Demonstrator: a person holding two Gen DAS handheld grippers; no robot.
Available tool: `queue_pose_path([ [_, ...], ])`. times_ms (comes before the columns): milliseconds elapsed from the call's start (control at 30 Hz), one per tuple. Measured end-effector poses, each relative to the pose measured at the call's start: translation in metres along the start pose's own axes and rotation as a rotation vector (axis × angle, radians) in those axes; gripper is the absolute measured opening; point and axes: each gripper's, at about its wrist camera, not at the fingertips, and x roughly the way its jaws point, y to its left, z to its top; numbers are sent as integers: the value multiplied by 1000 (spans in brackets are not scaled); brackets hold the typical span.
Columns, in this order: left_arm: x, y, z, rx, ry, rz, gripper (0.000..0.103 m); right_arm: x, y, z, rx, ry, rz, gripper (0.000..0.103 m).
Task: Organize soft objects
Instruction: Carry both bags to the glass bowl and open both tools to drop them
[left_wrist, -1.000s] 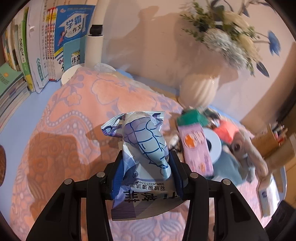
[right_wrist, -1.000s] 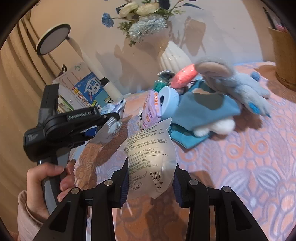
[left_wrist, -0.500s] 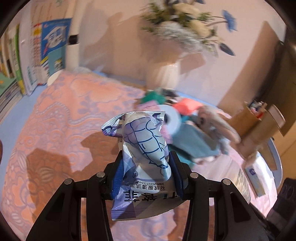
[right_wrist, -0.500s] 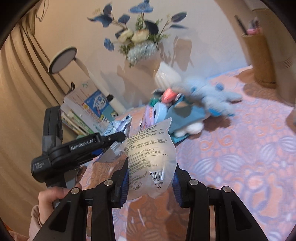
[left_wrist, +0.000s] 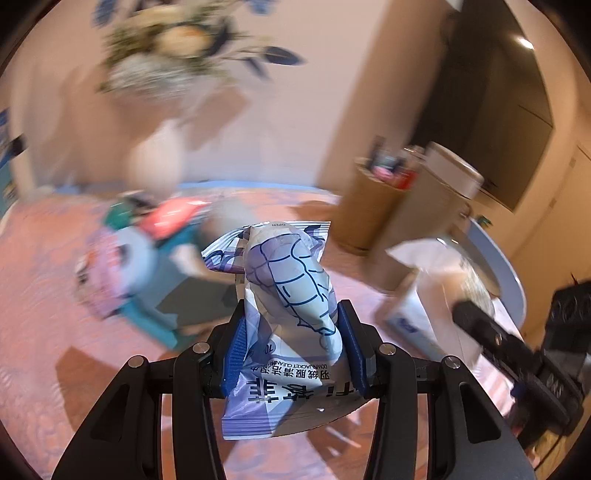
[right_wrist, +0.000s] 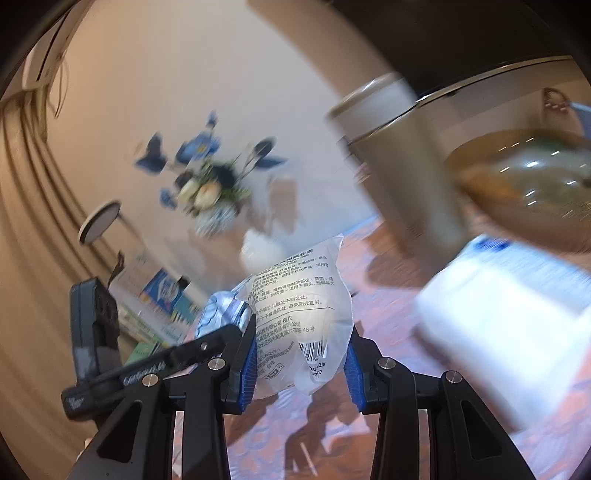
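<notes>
My left gripper (left_wrist: 291, 347) is shut on a blue and white wipes pack (left_wrist: 291, 295) and holds it above the patterned cloth. My right gripper (right_wrist: 301, 354) is shut on a clear plastic packet with printed text (right_wrist: 306, 306), also held in the air. The left gripper shows in the right wrist view (right_wrist: 159, 365) close on the left, with its pack (right_wrist: 221, 310). The right gripper shows in the left wrist view (left_wrist: 517, 354) at the right. A blurred pile of soft things (left_wrist: 147, 243) lies on the cloth at the left.
A white tissue box (right_wrist: 509, 325) lies close on the right, also in the left wrist view (left_wrist: 424, 306). A tall beige canister (right_wrist: 399, 158), a pen holder (left_wrist: 373, 206) and a vase of flowers (right_wrist: 258, 247) stand behind. Books (right_wrist: 162, 299) stand far left.
Both grippers have swung to the right with their packs still held. The pile of soft things has slid to the left of view, and the tissue box and canister have come close.
</notes>
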Motion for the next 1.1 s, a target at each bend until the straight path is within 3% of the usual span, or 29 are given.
queue_pose_path([
  [400,32,-119,11,211,63,-201,43,-51,-62,72,53,-125,-102,39],
  [533,37,-160,14,287,58,-248,43,-59,-86,105,52,-123,-150,39],
  [800,75,-224,40,383,18,-224,43,-48,-128,167,32,-60,-215,39],
  [1100,121,-237,54,371,40,-216,45,-24,-179,209,56,18,-209,40],
])
